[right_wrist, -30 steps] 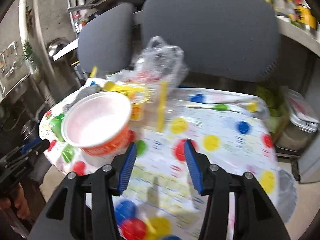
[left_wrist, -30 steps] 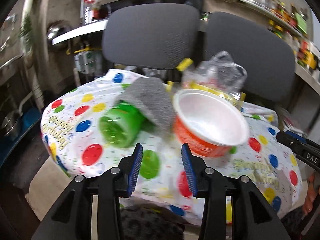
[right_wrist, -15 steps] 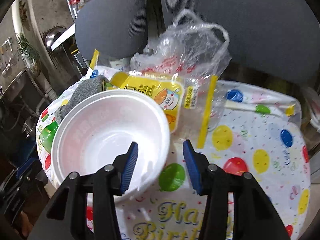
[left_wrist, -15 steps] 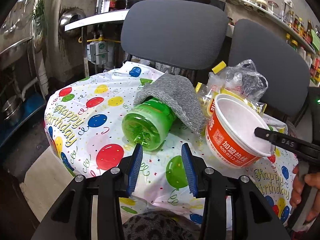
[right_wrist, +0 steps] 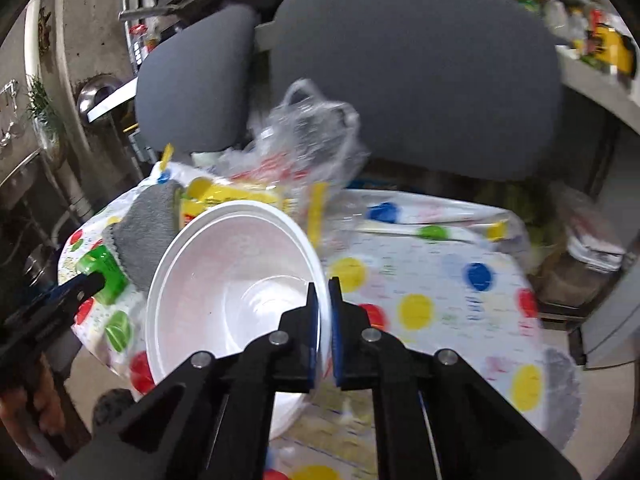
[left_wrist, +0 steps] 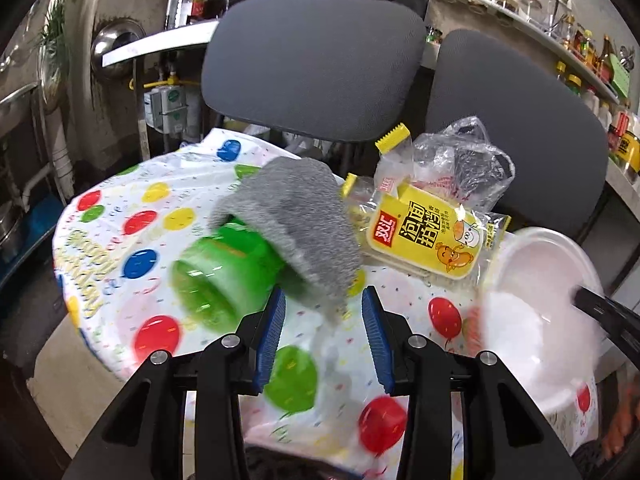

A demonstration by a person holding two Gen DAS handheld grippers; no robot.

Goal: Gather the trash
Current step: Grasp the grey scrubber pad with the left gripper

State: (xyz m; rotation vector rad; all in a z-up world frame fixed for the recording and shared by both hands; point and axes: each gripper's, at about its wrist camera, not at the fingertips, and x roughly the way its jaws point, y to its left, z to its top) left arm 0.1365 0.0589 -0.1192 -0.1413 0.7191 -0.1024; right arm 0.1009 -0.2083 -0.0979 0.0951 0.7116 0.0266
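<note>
my right gripper (right_wrist: 324,320) is clamped on the near right rim of the white foam bowl (right_wrist: 236,272); blue pads pinch the thin wall, one inside, one outside. the bowl hangs tilted, mouth turned toward me, over the near left part of the balloon tablecloth (right_wrist: 432,280). the gripper points down and away, toward the two grey chair backs (right_wrist: 420,80).

my left gripper (left_wrist: 323,328) is about half open, nothing between the pads. it angles down at the near corner of the grey cloth (left_wrist: 296,216), which sits just past the fingertips, not touching that i can tell. the cloth drapes over a green bottle (left_wrist: 224,272) lying on its side, base toward me, left of the fingers.

left view only: the yellow snack packet (left_wrist: 428,240) flat on the cloth, print readable, clear crumpled plastic bag (left_wrist: 464,164) behind it, jars on a shelf (left_wrist: 580,44) far right. there the bowl is a blur at the right edge.

right view only: the pinch on the rim itself, the far right of the table, and my left gripper's tip and hand (right_wrist: 28,396) at lower left. the bowl hides most of the packet here.
</note>
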